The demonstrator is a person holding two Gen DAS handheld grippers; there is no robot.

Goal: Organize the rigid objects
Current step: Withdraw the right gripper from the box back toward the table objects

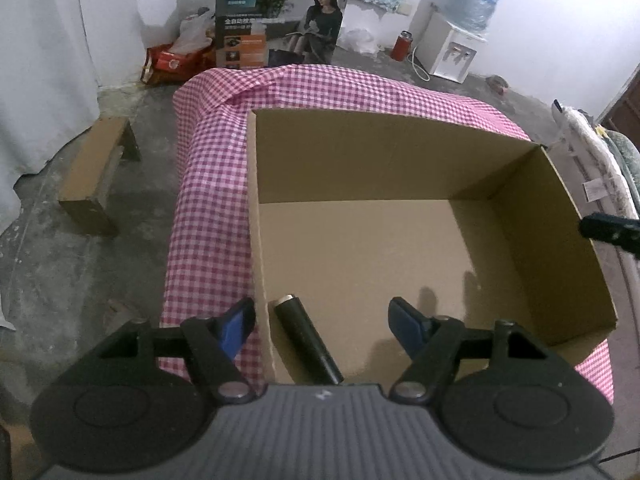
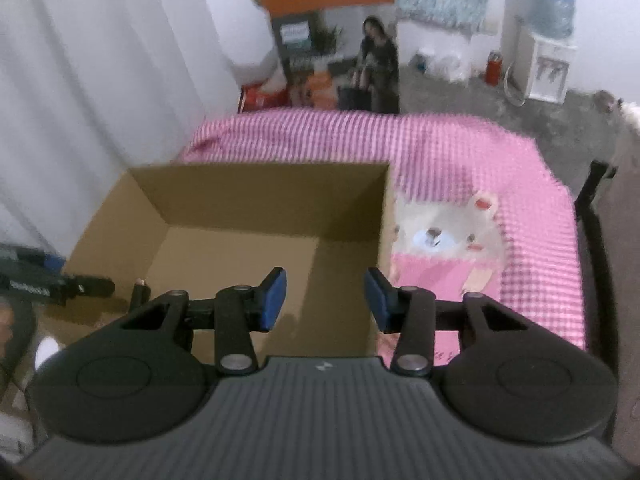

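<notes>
black cylindrical tube with a silver metal end cap (image 1: pixel 306 342): lies on its side on the floor of the open brown cardboard box (image 1: pixel 400 152), in the near left corner, close along the left wall, cap end pointing toward 11 o'clock; in the right wrist view only its capped tip (image 2: pixel 140 288) shows, at 9 o'clock of that gripper. left gripper (image 1: pixel 322 316): black two-finger frame with blue pads, jaws standing wide, nothing pressed between them; the tube lies below the gap, nearer the left finger, which hangs over the box's left wall. right gripper (image 2: pixel 325 298): same build, jaws narrower but apart, empty, poised over the right half of the box with its right finger at the box's right wall; its dark finger tip (image 1: pixel 610 230) shows at 3 o'clock in the left wrist view. box: otherwise bare inside, resting on a pink-and-white checked cloth (image 1: pixel 208 200) that carries a printed cartoon bear (image 2: pixel 448 236) at 3 o'clock of the box. surroundings, 12 o'clock: large printed philips carton (image 1: pixel 280 20); 1 o'clock: white water dispenser with blue bottle (image 1: pixel 460 36), red flask (image 1: pixel 402 45) beside it; 9 o'clock: small brown carton on the grey concrete floor (image 1: pixel 96 176); white curtain (image 1: pixel 40 60) at 10 o'clock.
</notes>
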